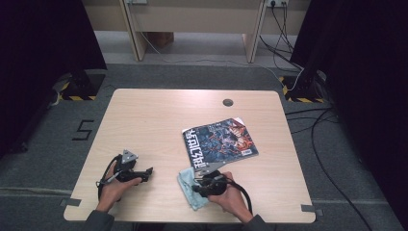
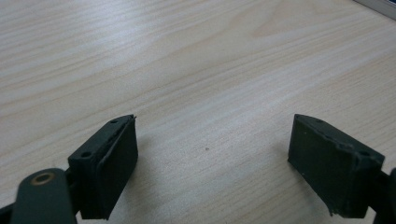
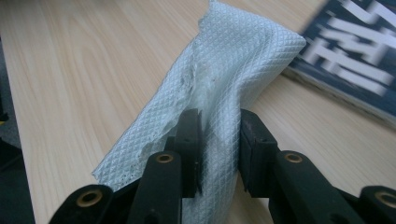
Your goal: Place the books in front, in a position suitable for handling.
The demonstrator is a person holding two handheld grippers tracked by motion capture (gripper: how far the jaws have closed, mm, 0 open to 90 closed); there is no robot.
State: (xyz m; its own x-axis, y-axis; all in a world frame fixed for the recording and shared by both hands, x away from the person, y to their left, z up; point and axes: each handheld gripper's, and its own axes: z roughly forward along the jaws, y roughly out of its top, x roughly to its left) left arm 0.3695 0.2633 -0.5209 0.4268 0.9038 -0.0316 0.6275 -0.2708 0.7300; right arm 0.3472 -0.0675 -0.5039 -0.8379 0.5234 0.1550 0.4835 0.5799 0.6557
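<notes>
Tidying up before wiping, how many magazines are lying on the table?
1. A glossy magazine with a dark illustrated cover lies flat on the light wooden table, right of centre, just beyond the pale blue waffle-textured cloth at the right gripper. None appear hidden.

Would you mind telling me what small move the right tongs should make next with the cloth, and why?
Probably finish closing, then lift slightly. The right tongs straddle a raised fold of the pale blue waffle-weave cloth, with the jaws narrowed around it though the grip looks not quite firm. The cloth lies beside the magazine, so a small lift would test the hold.
</notes>
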